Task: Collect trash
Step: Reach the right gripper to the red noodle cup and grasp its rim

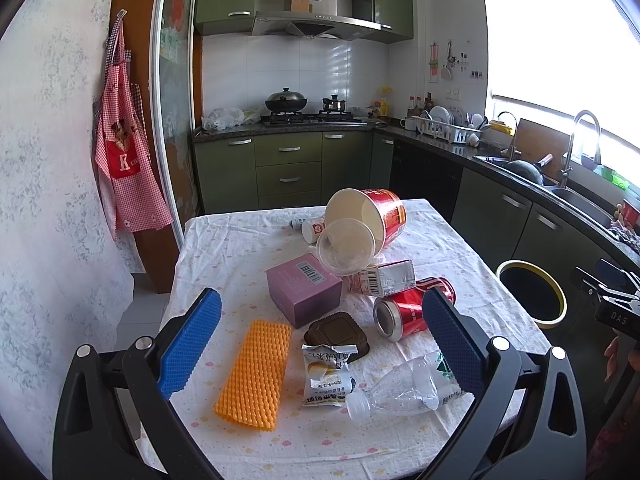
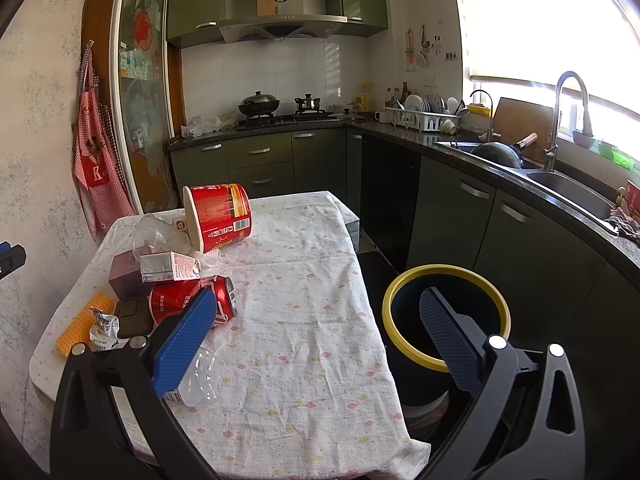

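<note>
Trash lies on the clothed table (image 1: 240,240): a red noodle tub (image 1: 372,216) on its side, a clear cup (image 1: 346,246), a purple box (image 1: 304,288), a carton (image 1: 384,278), a red can (image 1: 404,312), a brown tray (image 1: 338,334), a snack wrapper (image 1: 326,376), a clear bottle (image 1: 400,390) and an orange mat (image 1: 254,374). My left gripper (image 1: 320,340) is open and empty above the near items. My right gripper (image 2: 316,336) is open and empty over the table's right edge, beside the yellow-rimmed bin (image 2: 444,316). The bin also shows in the left wrist view (image 1: 532,294).
Green kitchen cabinets (image 1: 288,168) stand behind the table. A counter with a sink (image 2: 568,188) and a dish rack (image 2: 424,120) runs along the right. A red apron (image 1: 124,160) hangs on the left wall. The bin stands on the floor between table and counter.
</note>
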